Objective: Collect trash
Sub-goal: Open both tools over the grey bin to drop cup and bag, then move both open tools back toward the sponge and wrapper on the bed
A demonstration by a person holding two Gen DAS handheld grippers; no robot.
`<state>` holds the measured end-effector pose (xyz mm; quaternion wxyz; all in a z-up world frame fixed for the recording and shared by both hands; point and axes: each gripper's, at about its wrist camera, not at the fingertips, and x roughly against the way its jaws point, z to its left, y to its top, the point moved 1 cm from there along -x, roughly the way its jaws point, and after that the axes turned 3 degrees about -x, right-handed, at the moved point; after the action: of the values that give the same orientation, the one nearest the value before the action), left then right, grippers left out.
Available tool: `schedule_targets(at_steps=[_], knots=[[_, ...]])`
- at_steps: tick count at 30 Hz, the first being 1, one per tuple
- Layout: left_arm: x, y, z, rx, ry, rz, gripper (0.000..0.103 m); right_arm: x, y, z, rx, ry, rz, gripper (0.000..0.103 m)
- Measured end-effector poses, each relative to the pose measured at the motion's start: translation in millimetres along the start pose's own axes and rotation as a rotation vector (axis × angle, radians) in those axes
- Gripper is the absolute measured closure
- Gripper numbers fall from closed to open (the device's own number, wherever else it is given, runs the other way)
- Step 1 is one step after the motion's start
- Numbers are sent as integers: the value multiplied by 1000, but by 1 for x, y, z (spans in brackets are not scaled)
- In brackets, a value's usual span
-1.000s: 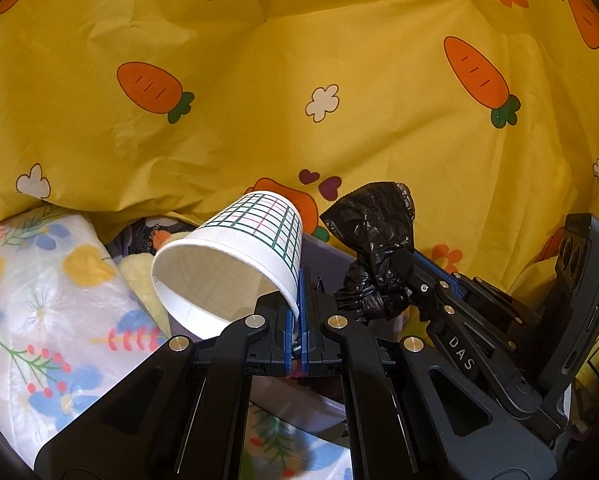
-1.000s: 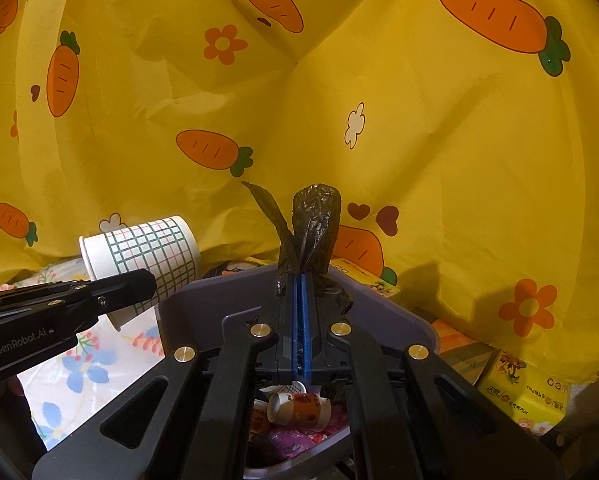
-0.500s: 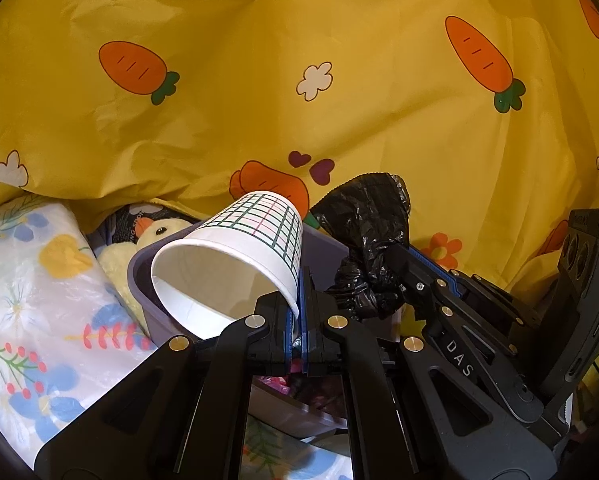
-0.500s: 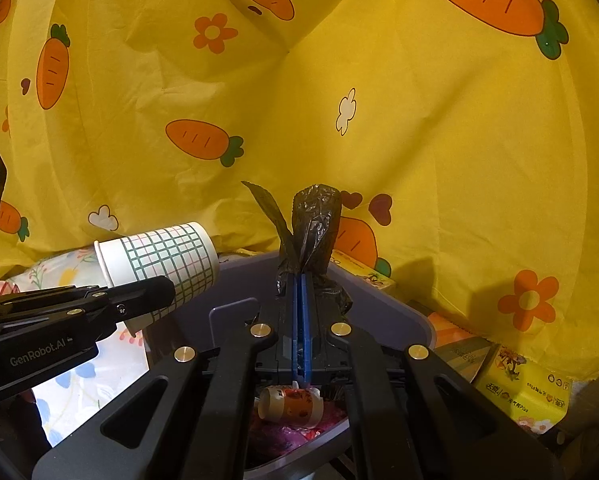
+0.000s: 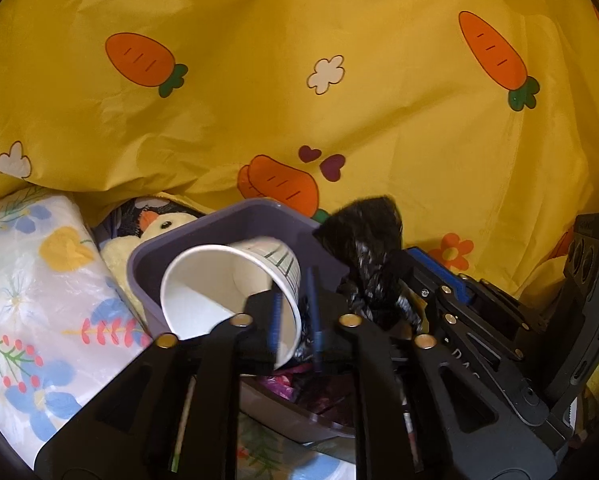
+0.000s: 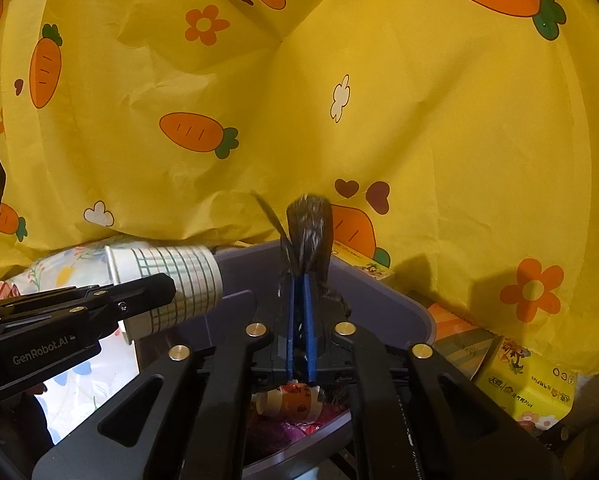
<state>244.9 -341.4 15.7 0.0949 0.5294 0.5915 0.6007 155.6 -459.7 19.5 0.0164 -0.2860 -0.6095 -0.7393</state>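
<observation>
A white paper cup [image 5: 227, 284] with a green grid print tips, blurred, over the purple bin [image 5: 259, 206]. Its wall is between the parted blue pads of my left gripper [image 5: 293, 284], whose jaws are opening and no longer pinch it. To the right, a crumpled black plastic bag [image 5: 363, 240] sticks up from my right gripper [image 5: 415, 264]. In the right wrist view the bag [image 6: 309, 228] is streaked with blur between the slightly parted pads of my right gripper [image 6: 299, 278], which is opening above the bin [image 6: 383, 292]. The cup [image 6: 167, 284] and left gripper [image 6: 155, 292] show at left.
Inside the bin lie a small printed cup [image 6: 291, 400] and pink wrappers. A yellow carrot-print cloth [image 5: 299, 80] hangs behind. A floral plastic pack [image 5: 39, 280] and a duck plush [image 5: 159, 228] sit left of the bin, yellow tissue packs [image 6: 527, 380] to its right.
Both pairs of jaws have parted from shut. The cup has tipped lower over the bin and blurs with motion. The black bag is streaked, slipping between the right pads.
</observation>
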Motion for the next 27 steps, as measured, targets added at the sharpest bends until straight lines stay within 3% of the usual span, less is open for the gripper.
schedule_targets(at_steps=[1,2,3,5,9,27], knots=[[3,-1,3,9,15,-11,57,0,-1,-1,-5,-1,-3,54],[6,-1,7,22,28,-28,40,0,-1,-1,-7,0,-6,53],[10,-1,11,36,45,-46,32,-1,-2,-1,-4,-4,-2,52],[16,-1,18,60,67,-62,26,-2,-3,-2,-5,-9,5,47],[23,-1,25,76,82,-68,22,-2,-4,-1,-1,-11,11,42],[59,-18,28,70,112,-80,21,18,-9,6,3,0,-12,32]])
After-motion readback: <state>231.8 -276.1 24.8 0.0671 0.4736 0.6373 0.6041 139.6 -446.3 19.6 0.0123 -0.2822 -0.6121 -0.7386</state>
